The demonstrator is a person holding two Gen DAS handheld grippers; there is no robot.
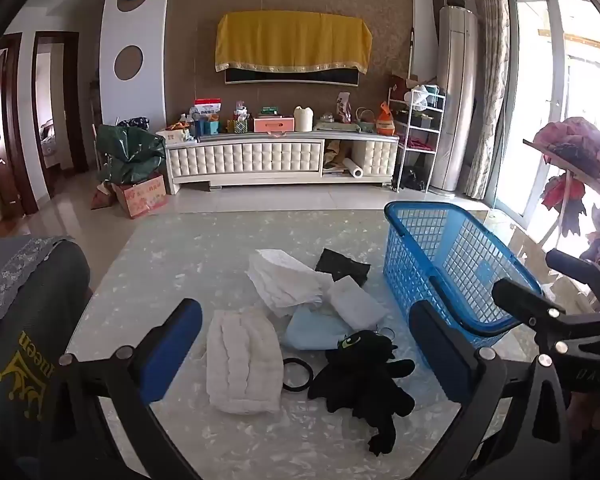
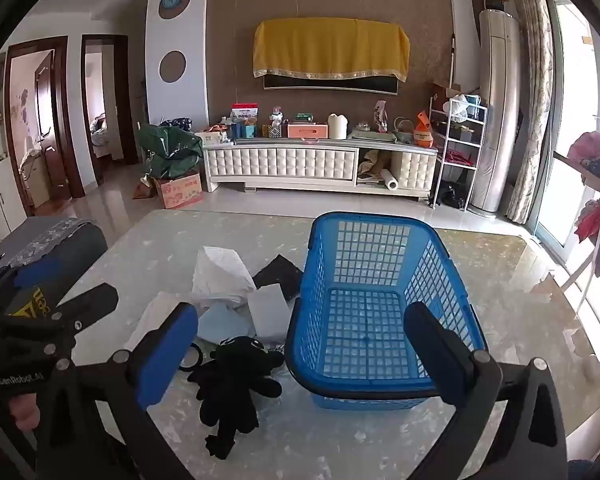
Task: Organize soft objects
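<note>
A pile of soft things lies on the marble table: a black plush dragon point(image 1: 362, 380) point(image 2: 236, 384), a white folded towel point(image 1: 242, 360), a crumpled white cloth point(image 1: 284, 280) point(image 2: 220, 276), a light blue cloth point(image 1: 314, 330), a white folded pad point(image 1: 356, 304) point(image 2: 270, 310) and a black cloth point(image 1: 342, 266) point(image 2: 280, 270). An empty blue plastic basket point(image 1: 448, 264) point(image 2: 374, 300) stands to their right. My left gripper point(image 1: 306, 356) is open above the pile, holding nothing. My right gripper point(image 2: 300, 360) is open above the basket's near rim, holding nothing.
A black hair ring point(image 1: 298, 374) lies beside the plush. A grey chair back with lace point(image 1: 24, 320) stands at the table's left. A rack with clothes point(image 1: 576, 168) is at the right. A TV cabinet point(image 1: 280, 156) stands across the room.
</note>
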